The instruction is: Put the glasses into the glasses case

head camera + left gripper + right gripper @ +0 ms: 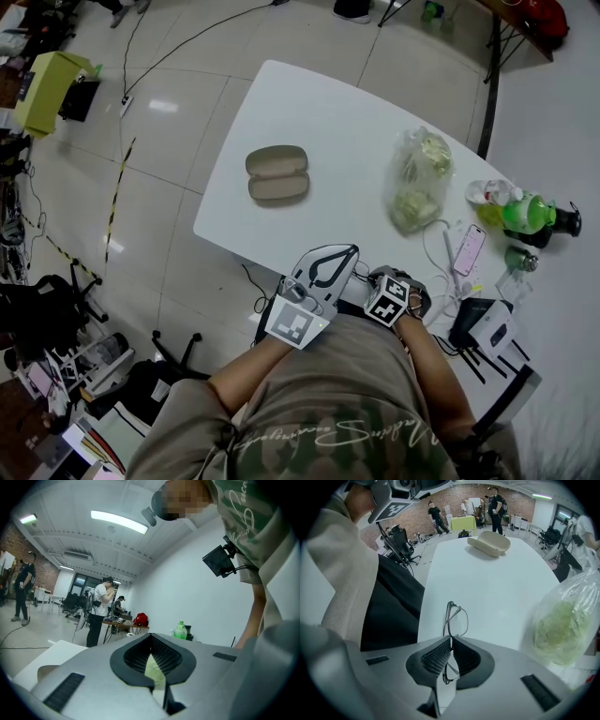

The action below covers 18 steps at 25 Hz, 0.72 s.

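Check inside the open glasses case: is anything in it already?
Both halves of the glasses case look empty in the head view; the glasses are in the right gripper. The right gripper view hides its interior.

**Layout: tabletop, near edge to far**

Table (309, 112) fills the upper centre of the head view. Glasses case (277, 174) lies on it centre-left, with the plastic bag (417, 178) well apart to its right. Bottle (525, 214) and phone (468, 249) are further right, near the frame edge. Left gripper (328, 264) and right gripper (386, 277) sit side by side at the table's near edge, lower centre. Glasses (456, 620) stand between the right gripper's jaws, in front of the case.
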Tool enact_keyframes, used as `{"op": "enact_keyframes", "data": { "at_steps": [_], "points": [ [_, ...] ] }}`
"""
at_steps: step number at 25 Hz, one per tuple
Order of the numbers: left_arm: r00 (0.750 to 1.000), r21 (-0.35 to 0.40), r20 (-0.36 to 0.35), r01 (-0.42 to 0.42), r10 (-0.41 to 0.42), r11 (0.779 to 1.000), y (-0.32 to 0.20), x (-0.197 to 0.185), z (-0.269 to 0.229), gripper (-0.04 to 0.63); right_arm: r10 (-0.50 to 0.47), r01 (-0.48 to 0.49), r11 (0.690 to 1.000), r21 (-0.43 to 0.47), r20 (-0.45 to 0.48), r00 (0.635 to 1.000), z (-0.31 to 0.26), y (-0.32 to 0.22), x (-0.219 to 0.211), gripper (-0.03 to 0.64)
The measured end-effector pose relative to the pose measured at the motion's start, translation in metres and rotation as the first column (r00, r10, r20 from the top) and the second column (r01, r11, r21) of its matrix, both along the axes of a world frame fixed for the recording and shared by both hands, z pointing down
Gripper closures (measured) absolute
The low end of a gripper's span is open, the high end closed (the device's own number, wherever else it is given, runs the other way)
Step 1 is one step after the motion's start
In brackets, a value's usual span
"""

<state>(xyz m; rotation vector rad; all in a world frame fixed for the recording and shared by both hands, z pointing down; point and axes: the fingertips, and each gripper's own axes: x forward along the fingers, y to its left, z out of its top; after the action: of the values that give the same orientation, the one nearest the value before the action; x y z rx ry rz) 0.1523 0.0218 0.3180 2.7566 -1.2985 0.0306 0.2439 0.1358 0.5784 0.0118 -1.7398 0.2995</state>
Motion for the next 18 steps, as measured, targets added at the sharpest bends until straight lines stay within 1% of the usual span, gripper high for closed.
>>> {"op": "enact_keyframes", "data": {
  "at_steps": [5,7,11,13,15,16,18],
  "points": [
    [1.0,0.015,0.006,-0.025,0.025,1.0,0.0,-0.021,-0.002,0.589,0.011,-0.011,1.0,0.01,-0.002,1.0,-0.003,-0.002,-0.026,0.591],
    [0.999,0.003,0.001,-0.038,0.038,0.999,0.001,-0.031,0.0,0.589,0.021,-0.021,1.0,0.009,-0.005,1.0,-0.005,-0.001,-0.038,0.591],
    [0.997,-0.023,0.007,-0.07,0.071,0.997,0.006,-0.051,0.003,0.589,0.064,-0.064,0.998,0.015,-0.015,0.998,-0.012,-0.002,-0.054,0.591],
    [0.996,-0.013,0.014,-0.091,0.092,0.996,0.009,-0.06,0.003,0.589,0.092,-0.091,0.996,0.025,-0.017,0.996,-0.014,-0.003,-0.063,0.591],
    [0.995,-0.004,0.006,-0.104,0.104,0.995,0.008,-0.068,0.005,0.589,0.118,-0.118,0.993,0.028,-0.016,0.993,-0.014,-0.003,-0.072,0.591],
    [0.995,-0.016,-0.007,-0.104,0.104,0.994,0.008,-0.071,0.007,0.589,0.129,-0.129,0.991,0.027,-0.015,0.992,-0.015,-0.003,-0.078,0.591],
    [0.995,-0.065,-0.04,-0.095,0.092,0.993,0.01,-0.08,0.014,0.589,0.142,-0.142,0.99,0.02,-0.015,0.99,-0.016,0.002,-0.088,0.591]
  ]
}}
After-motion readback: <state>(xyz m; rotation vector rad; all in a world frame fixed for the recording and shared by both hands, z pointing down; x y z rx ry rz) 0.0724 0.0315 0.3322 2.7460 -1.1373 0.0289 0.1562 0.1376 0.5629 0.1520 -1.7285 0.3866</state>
